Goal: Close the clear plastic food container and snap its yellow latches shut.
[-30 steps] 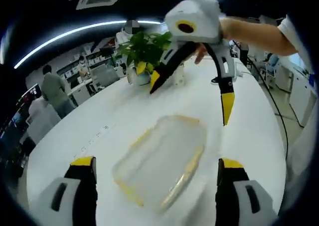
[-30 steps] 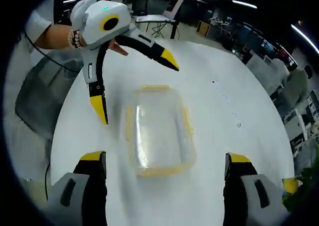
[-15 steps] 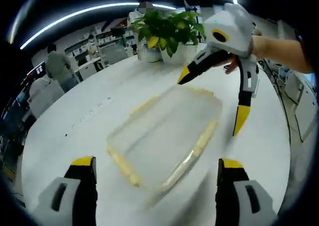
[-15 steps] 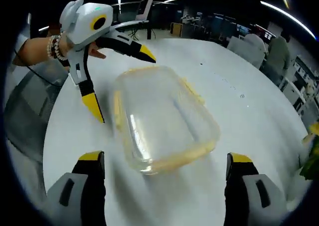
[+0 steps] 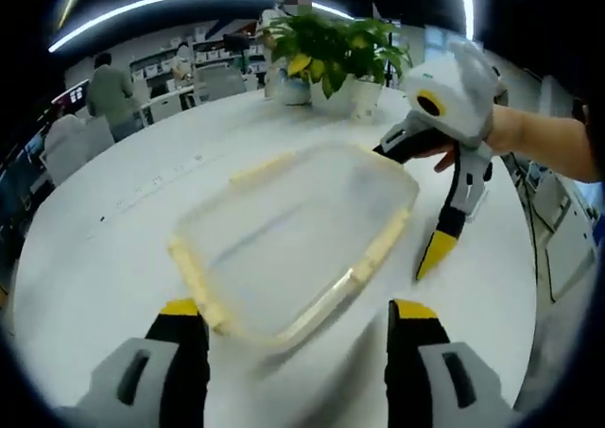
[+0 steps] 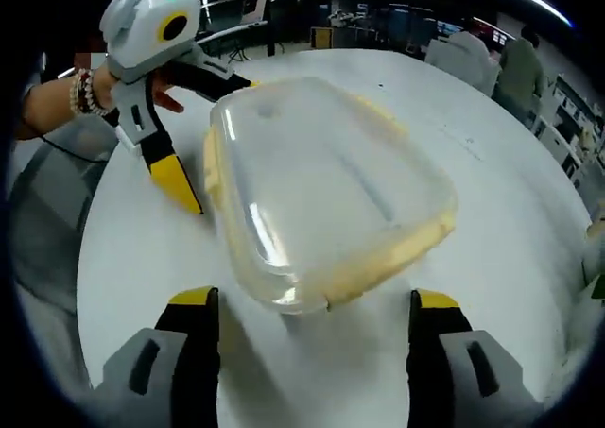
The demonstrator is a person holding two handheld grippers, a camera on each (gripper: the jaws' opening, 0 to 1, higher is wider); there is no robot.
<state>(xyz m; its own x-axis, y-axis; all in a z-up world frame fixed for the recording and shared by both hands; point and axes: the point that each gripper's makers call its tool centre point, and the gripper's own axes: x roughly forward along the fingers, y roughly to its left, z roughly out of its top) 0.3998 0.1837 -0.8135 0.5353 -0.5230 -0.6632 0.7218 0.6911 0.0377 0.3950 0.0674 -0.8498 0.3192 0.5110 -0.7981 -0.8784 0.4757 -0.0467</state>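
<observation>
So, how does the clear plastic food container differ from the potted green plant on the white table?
The clear plastic food container with yellow latches is low, flat and see-through; the potted green plant stands tall and is opaque. The container lies near the middle of the white round table; the plant stands at its far edge. Both rest on that table.
</observation>
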